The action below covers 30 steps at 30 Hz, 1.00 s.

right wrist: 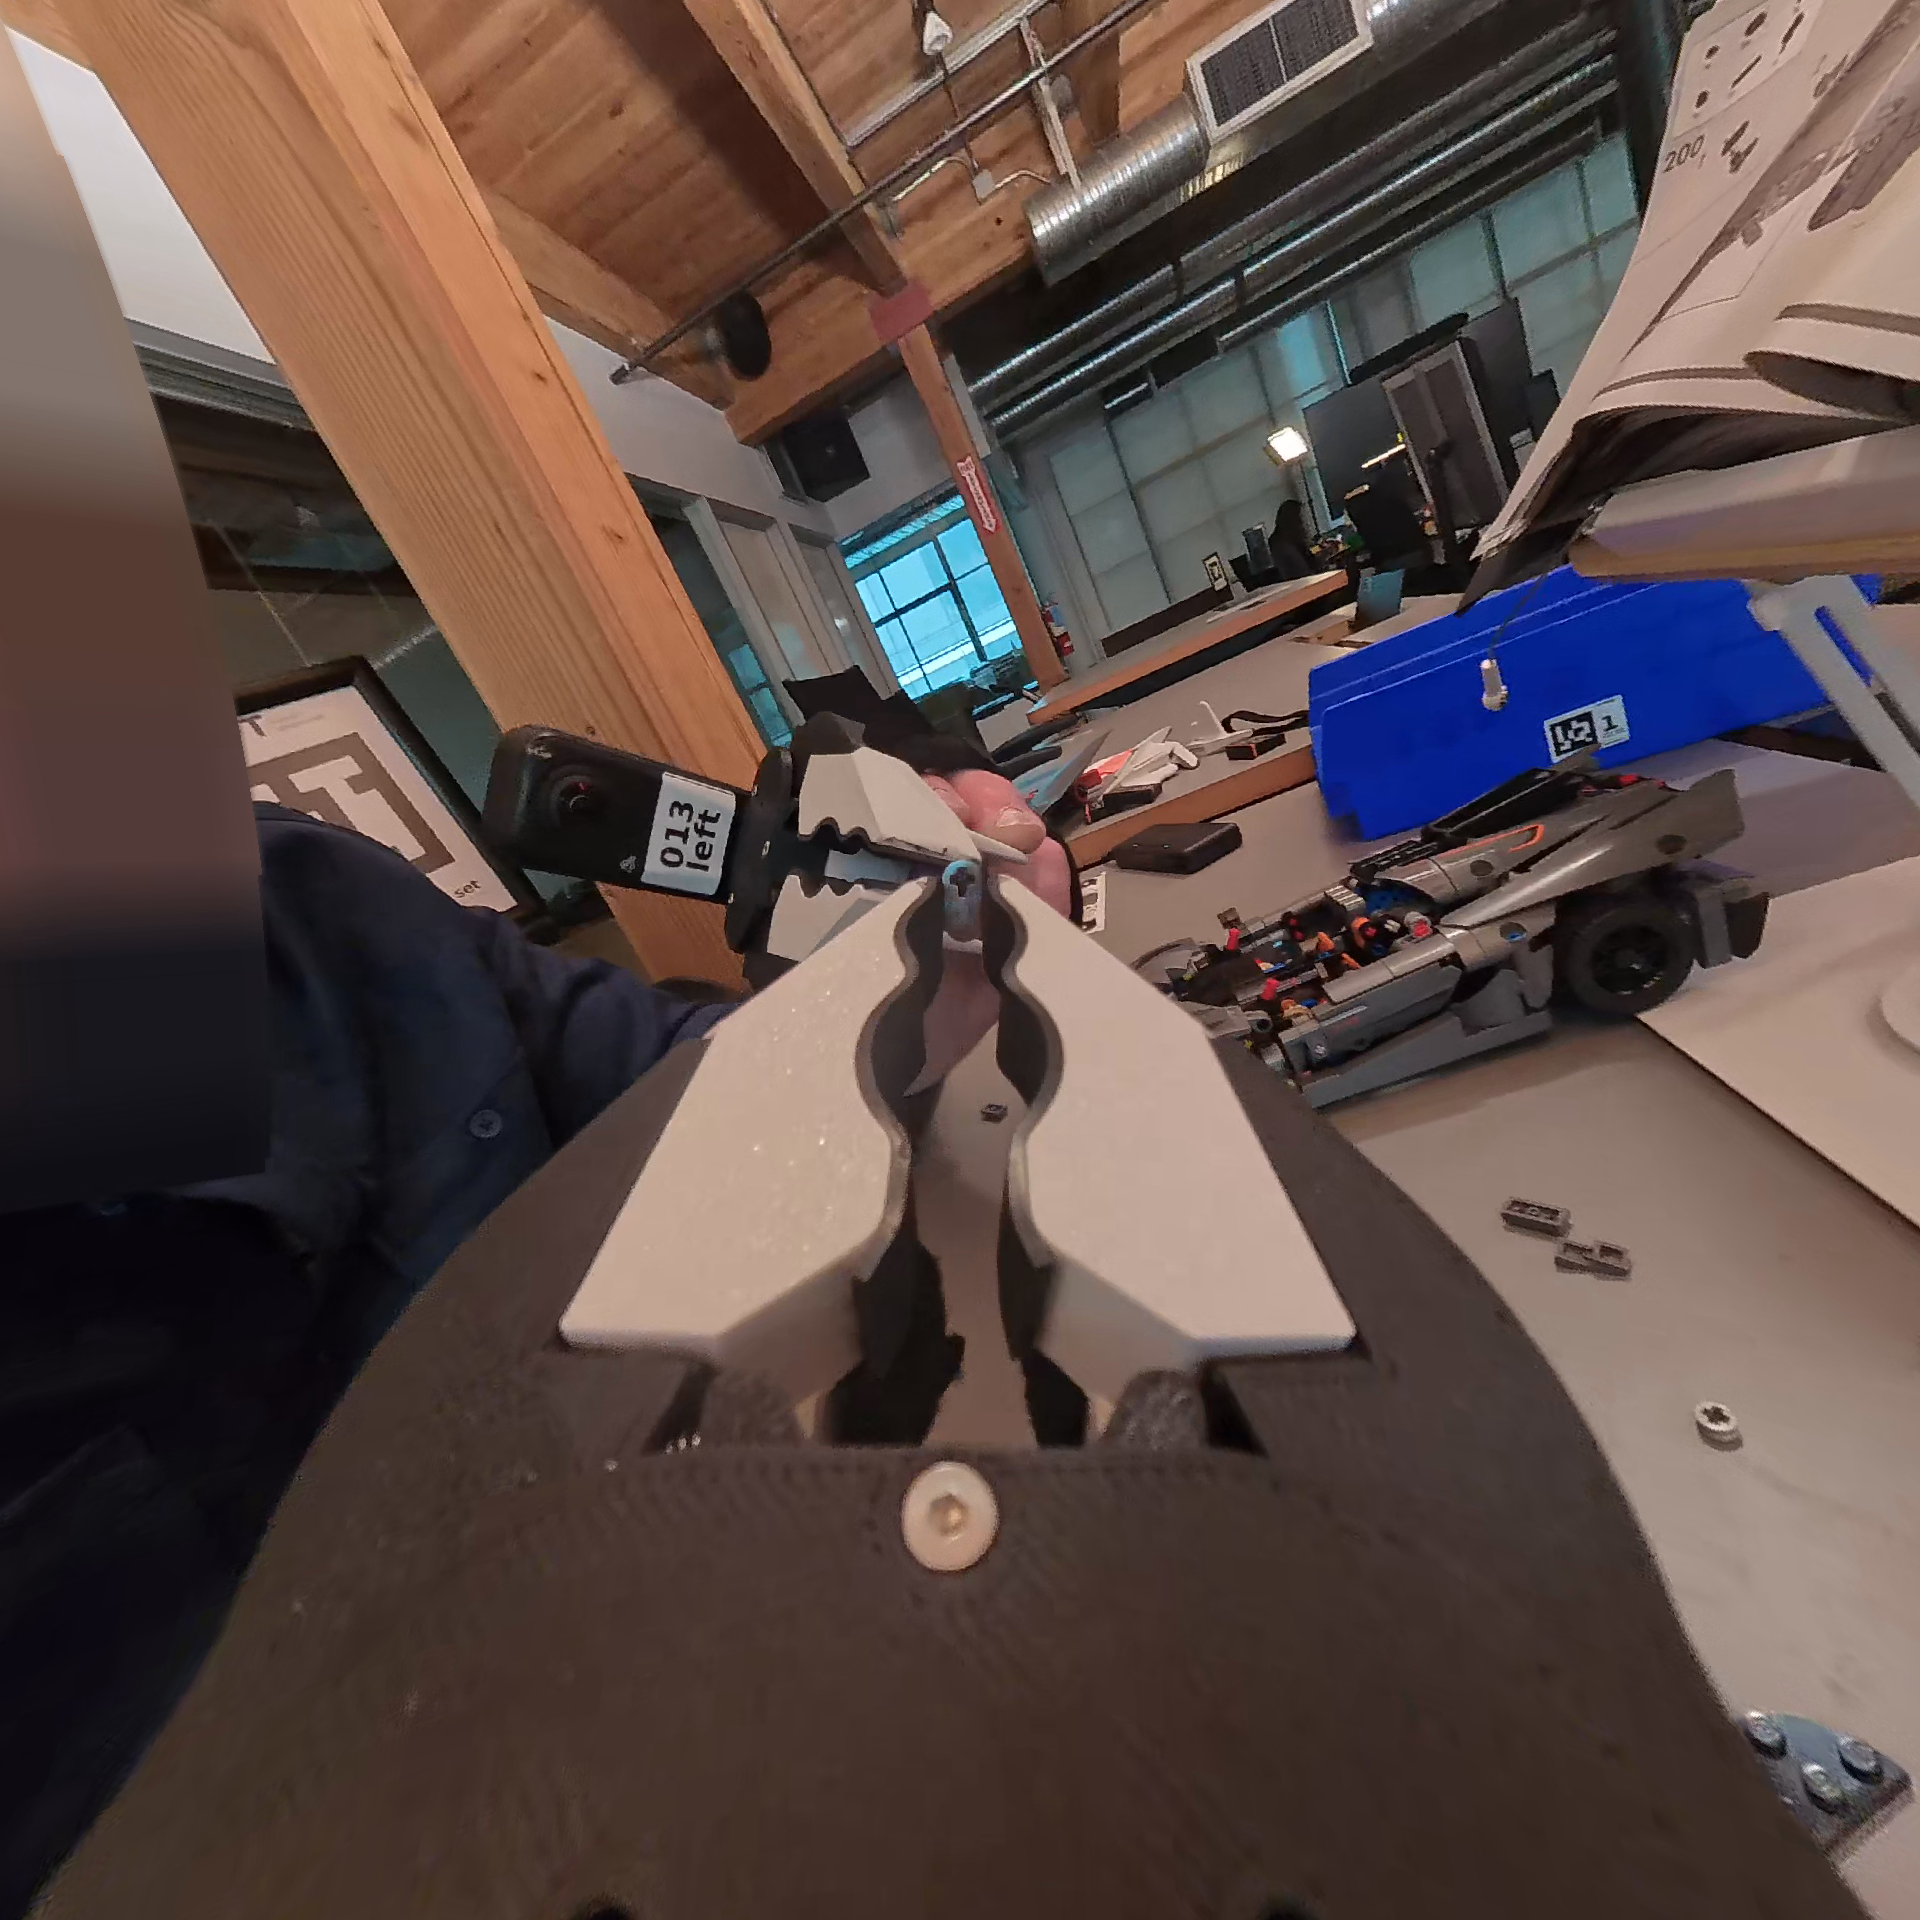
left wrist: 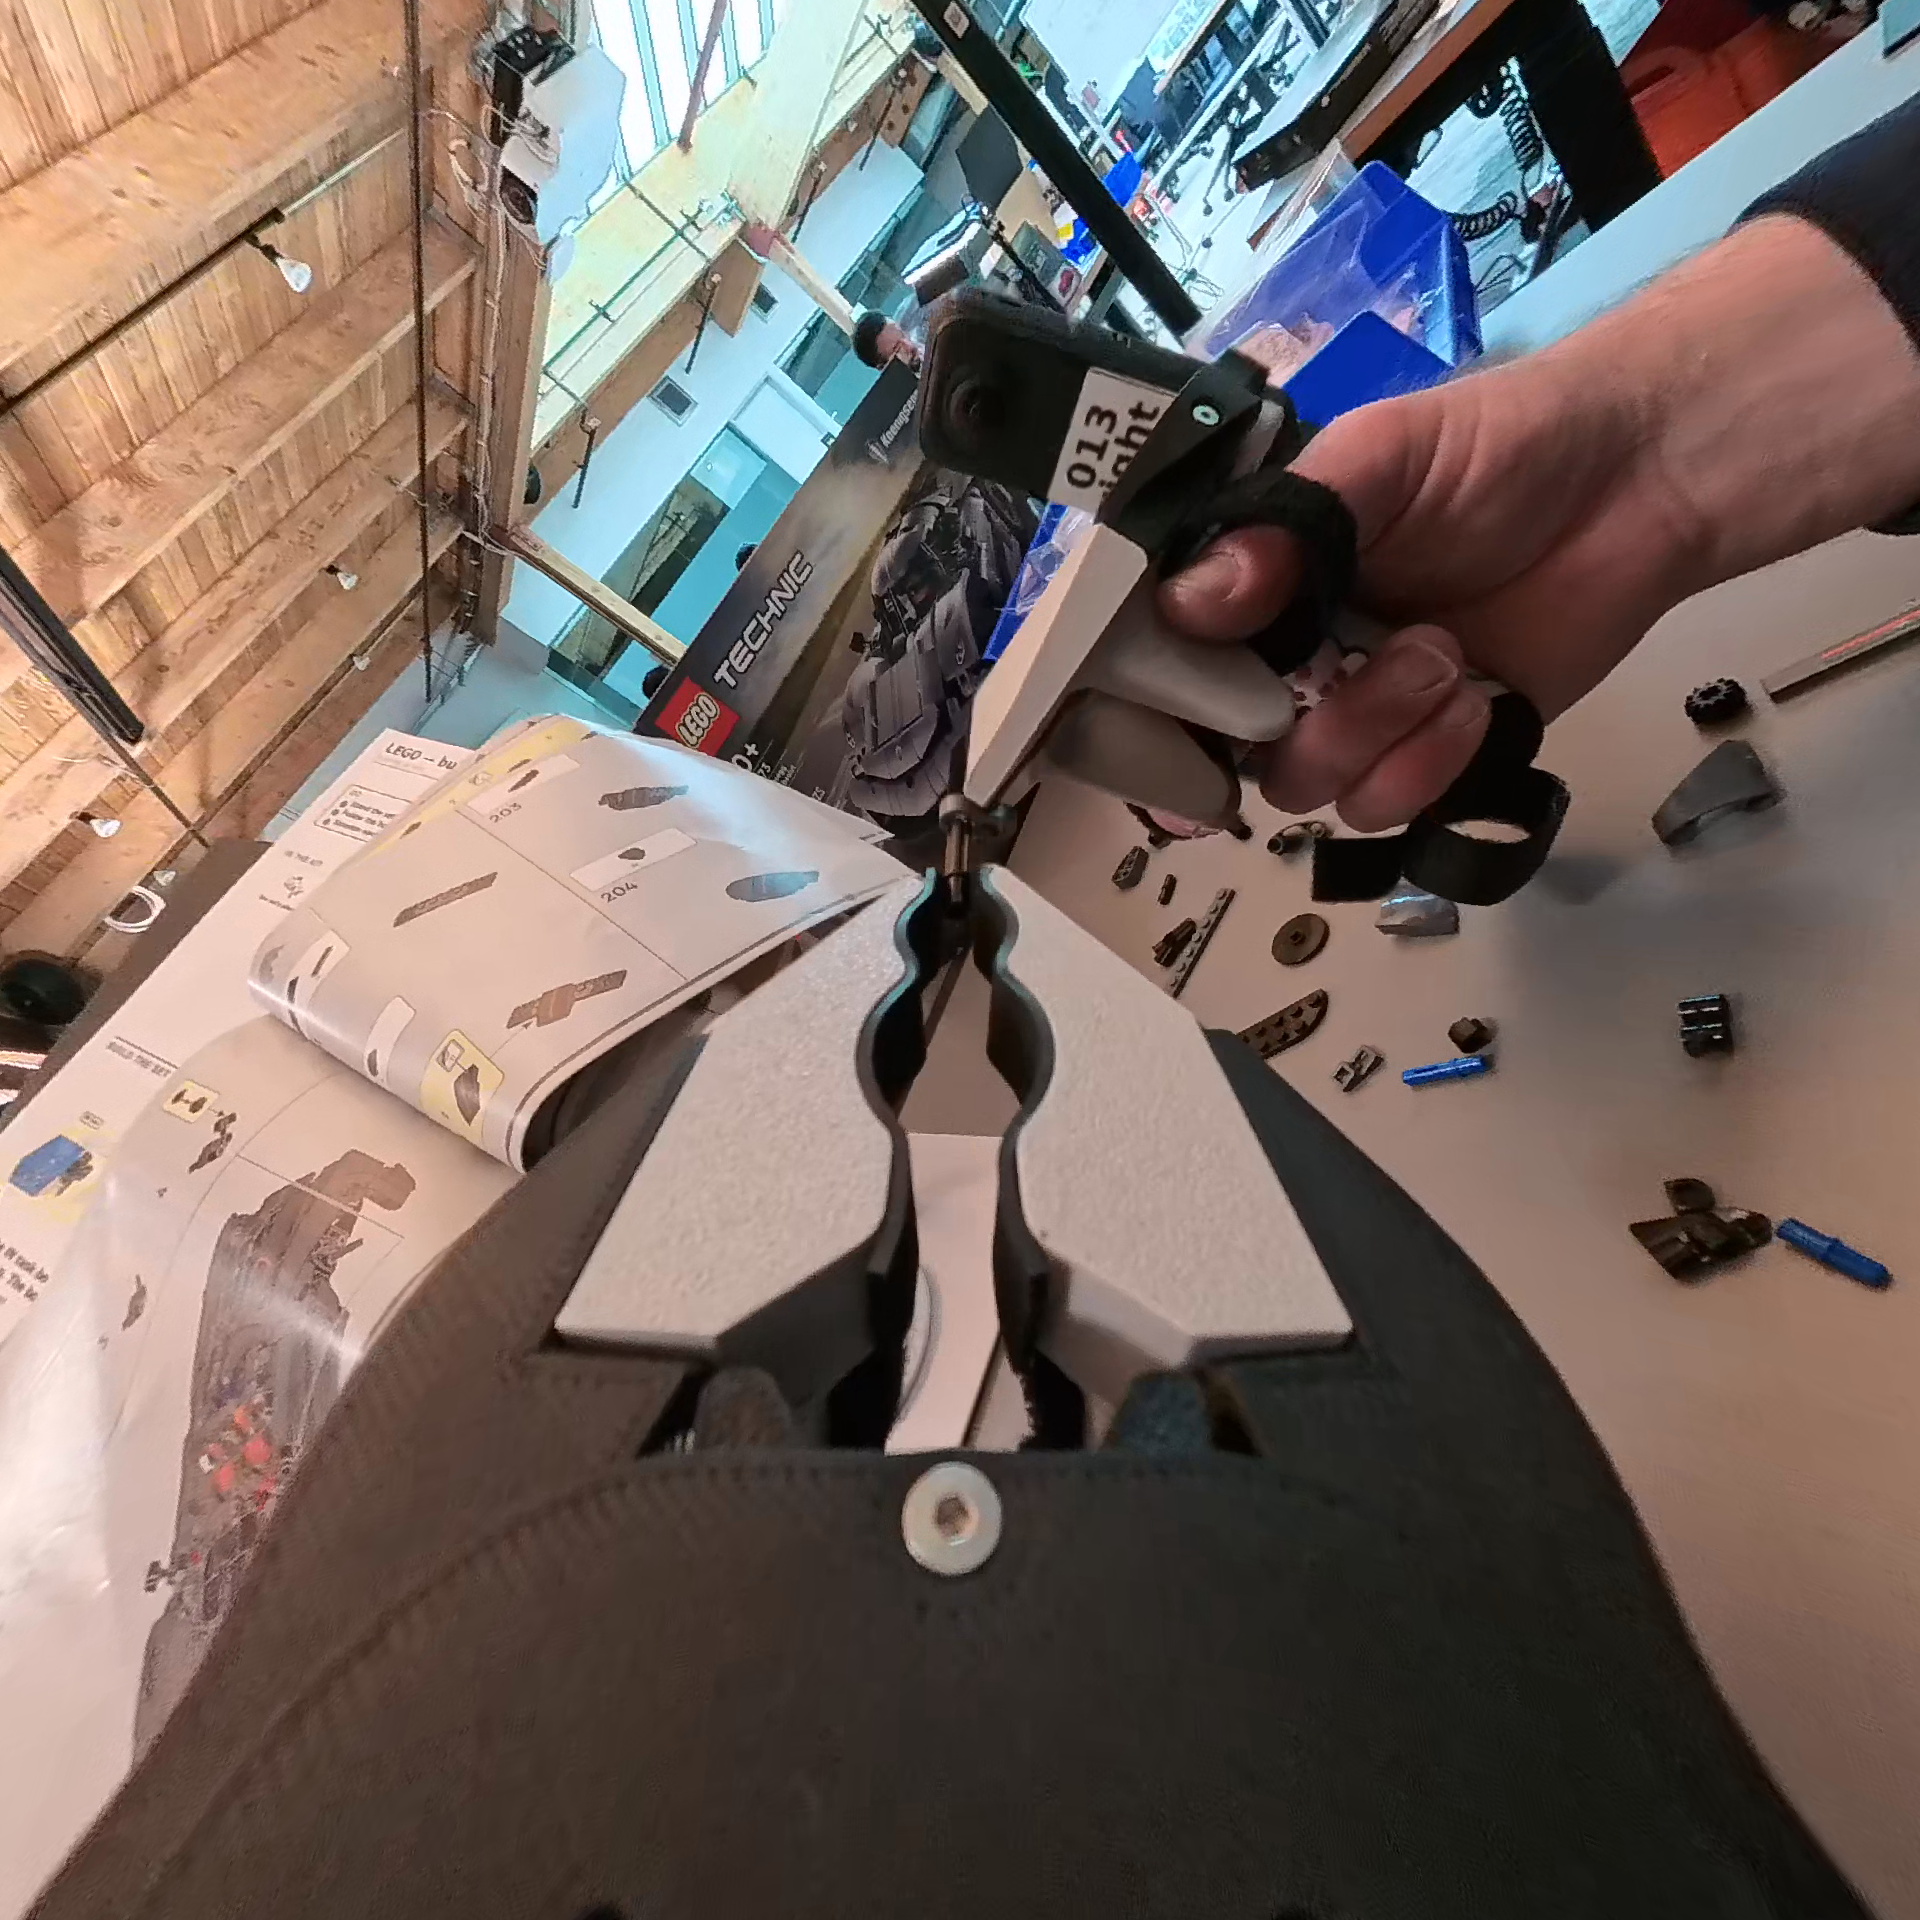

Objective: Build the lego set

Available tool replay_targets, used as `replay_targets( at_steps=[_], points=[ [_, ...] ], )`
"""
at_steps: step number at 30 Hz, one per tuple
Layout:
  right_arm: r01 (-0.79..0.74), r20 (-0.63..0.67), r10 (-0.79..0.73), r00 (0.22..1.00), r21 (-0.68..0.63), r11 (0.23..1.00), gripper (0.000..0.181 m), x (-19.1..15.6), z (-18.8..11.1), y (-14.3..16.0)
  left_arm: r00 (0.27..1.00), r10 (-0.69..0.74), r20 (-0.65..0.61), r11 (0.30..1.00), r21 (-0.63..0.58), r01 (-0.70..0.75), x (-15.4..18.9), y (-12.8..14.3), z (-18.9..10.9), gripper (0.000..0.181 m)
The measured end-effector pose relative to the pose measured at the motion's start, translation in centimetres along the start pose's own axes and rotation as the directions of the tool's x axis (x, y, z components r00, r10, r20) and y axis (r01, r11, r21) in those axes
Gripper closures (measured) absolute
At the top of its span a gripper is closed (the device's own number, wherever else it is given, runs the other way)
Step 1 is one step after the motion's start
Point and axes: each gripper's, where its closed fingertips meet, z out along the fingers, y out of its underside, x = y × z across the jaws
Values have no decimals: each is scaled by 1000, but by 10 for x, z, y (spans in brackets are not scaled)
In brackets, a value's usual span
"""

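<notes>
Above the pale grey tabletop (left wrist: 1714,1455), I hold both tools tip to tip in the air. My left gripper (left wrist: 954,896) has its fingers drawn narrow onto a thin dark axle pin (left wrist: 954,847). My right gripper (right wrist: 961,902) is likewise pinched close, clamping a small light grey connector piece with a cross-shaped hole (right wrist: 962,894). From the left wrist view the two parts appear to meet at the tips, though I cannot tell whether the pin has entered the hole.

I judge the step in hand to be mating these two small parts into a sub-piece before it goes onto the model. The half-built grey and black lego car (right wrist: 1475,935) sits on the table to the right, well apart from both grippers, with its inner workings exposed, so much of the build seems done but not all. An open white instruction booklet (left wrist: 540,914) lies to the left, and loose dark and blue lego pieces (left wrist: 1455,1049) are scattered near the right hand (left wrist: 1558,540).

Next I would need to line the pin squarely with the cross hole and press along its axis, with both grips firm. A slight tilt could make the pin slip or pop free.
</notes>
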Motion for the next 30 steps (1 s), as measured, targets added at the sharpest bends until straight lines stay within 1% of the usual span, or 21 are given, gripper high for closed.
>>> replay_targets(
  at_steps=[3, 8, 13, 15, 18, 21, 30],
  points=[
    [-5, 14, 5, 1000, 5, 1000, 177, -2, 0, -1, 999, 32, 18, 999, -4, -32, 0, -2, 0, 179],
    [-38, 77, 36, 996, 25, 999, 177, -9, 0, -3, 995, 86, 52, 996, 5, -87, -2, -9, -3, 179],
    [-82, 124, 78, 989, 23, 996, 177, -10, 2, 2, 976, 203, 81, 979, -10, -203, 1, -15, -4, 179],
    [-71, 122, 67, 990, 22, 997, 177, -11, 3, 2, 974, 208, 86, 978, -9, -208, 1, -16, -4, 179],
    [-76, 130, 67, 989, 63, 995, 177, -12, -2, -6, 972, 215, 99, 977, -11, -215, -3, -16, -6, 179],
    [-74, 144, 62, 988, 76, 994, 177, -15, -6, -9, 973, 212, 96, 977, -13, -212, -3, -16, -6, 179],
    [-99, 178, 89, 980, 46, 994, 178, -20, -2, -4, 966, 240, 97, 971, -17, -240, 1, -17, -4, 179]
  ],
)
